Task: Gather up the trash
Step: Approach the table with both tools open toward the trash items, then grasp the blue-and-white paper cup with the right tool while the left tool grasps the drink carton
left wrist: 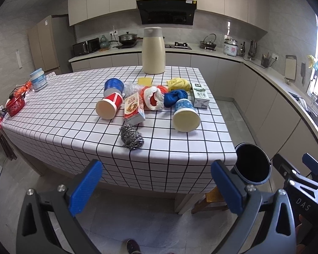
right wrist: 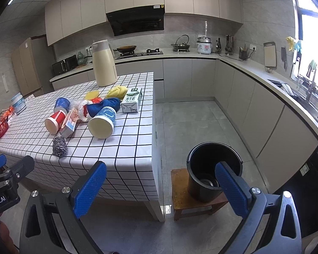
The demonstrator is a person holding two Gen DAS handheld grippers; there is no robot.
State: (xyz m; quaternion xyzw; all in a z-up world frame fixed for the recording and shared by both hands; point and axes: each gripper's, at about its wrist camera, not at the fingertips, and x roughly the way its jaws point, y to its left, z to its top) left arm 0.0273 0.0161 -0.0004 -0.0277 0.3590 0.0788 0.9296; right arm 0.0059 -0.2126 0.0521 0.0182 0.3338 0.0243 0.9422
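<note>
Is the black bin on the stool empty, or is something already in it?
Not empty, it seems. The right wrist view looks down into the black bin on the stool and shows a round metallic object at the bottom; what it is cannot be told.

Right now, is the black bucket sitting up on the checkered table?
No, the black bucket stands on a low wooden stool on the floor beside the checkered table, not on it.

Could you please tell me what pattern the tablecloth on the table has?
The tablecloth is white with a black grid of squares, clearest in the left wrist view.
</note>
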